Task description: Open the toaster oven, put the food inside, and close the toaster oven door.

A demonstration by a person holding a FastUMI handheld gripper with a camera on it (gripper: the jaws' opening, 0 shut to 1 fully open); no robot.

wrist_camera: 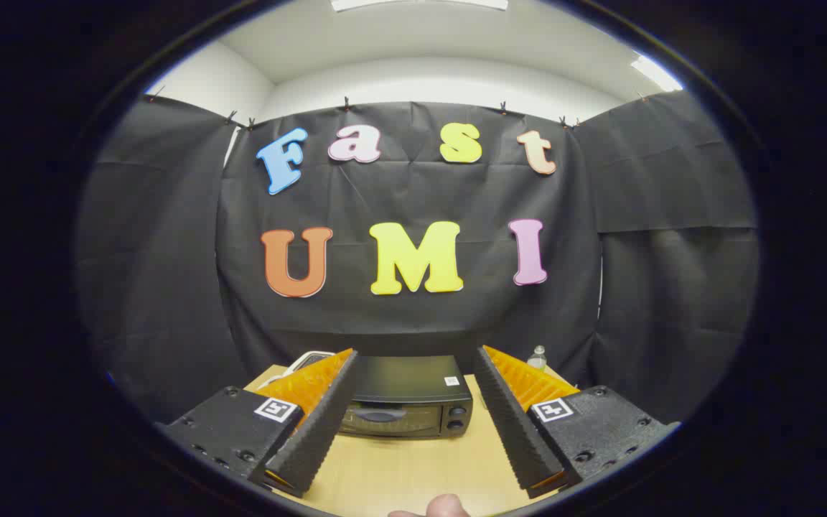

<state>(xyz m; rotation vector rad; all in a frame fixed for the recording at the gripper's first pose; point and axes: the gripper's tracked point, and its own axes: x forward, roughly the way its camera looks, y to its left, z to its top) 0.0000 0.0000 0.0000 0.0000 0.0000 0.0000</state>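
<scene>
Black metal and dark glass make up the toaster oven (405, 402), which stands on the pale wooden surface (413, 470) with its back close to the booth's cloth wall and its door closed. The claw (415, 370) is held well back from the oven's front, its two ridged fingers (327, 416) spread wide and pinching nothing; the oven shows in the gap between them, beyond their tips. A curved handle (377, 415) runs across the upper part of the door, with two knobs (459, 418) just right of the door. Judged from its build, the oven is rigid and fairly heavy, unlikely to slide under a light pull, though a sharp tug could shift it on the smooth wood. The handle is the sound place to take hold: stiff, raised off the glass, and probably slick, so a centred grip across it is advisable. A small clear bottle (538, 357) stands behind the oven's right rear corner, and a white object (311, 356) of uncertain kind lies behind its left side. The food cannot be located. A fingertip (446, 506) shows at the near edge of the surface, in front of the oven.
</scene>
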